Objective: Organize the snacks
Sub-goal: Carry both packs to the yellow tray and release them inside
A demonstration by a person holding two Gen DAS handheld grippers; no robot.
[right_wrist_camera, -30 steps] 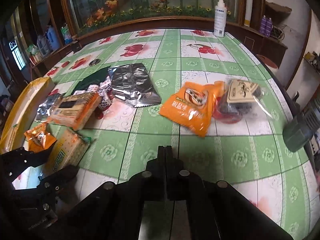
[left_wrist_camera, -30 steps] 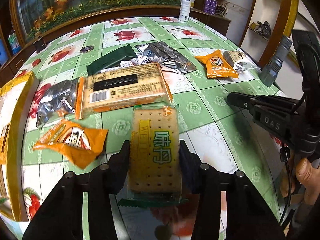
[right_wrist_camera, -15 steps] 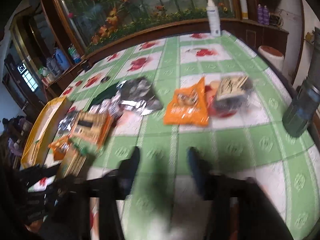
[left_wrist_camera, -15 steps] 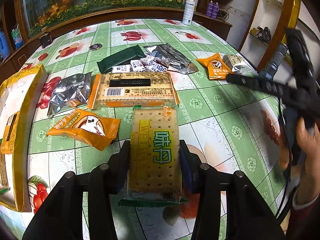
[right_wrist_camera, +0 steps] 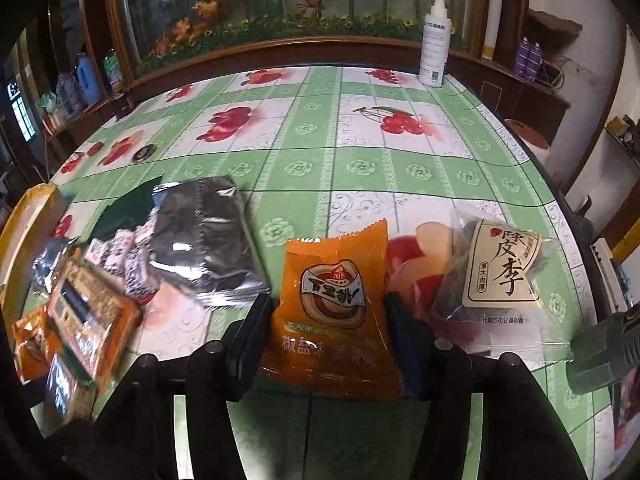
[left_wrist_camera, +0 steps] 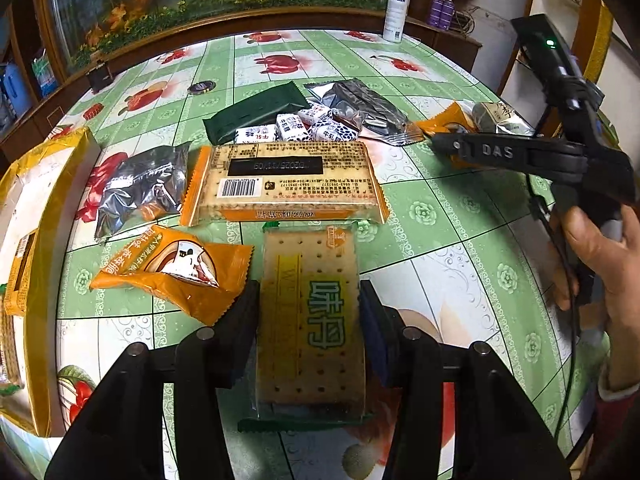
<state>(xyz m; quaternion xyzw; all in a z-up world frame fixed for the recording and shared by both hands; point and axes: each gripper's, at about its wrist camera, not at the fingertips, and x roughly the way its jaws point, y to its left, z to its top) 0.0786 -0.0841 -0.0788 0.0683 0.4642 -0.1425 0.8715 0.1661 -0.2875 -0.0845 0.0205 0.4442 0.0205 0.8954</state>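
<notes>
Snacks lie scattered over my green-checked tabletop [right_wrist_camera: 360, 168]. My left gripper [left_wrist_camera: 310, 312] pinches a yellow cracker pack [left_wrist_camera: 310, 320] lengthwise between its fingers, its far end just short of the larger orange biscuit pack [left_wrist_camera: 284, 184]. My right gripper [right_wrist_camera: 330, 332] is spread, its fingers on either side of an orange snack pouch [right_wrist_camera: 334, 316] lying flat on the tabletop; I can't tell whether they touch it. Just right of that pouch sits a clear plum bag [right_wrist_camera: 500, 268]. A yellow box [left_wrist_camera: 44, 216] stands at the left edge.

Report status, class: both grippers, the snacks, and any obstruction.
Left gripper shut on cracker pack. Right gripper open, straddling orange pouch on table. Silver bag and plum packet close alongside.
</notes>
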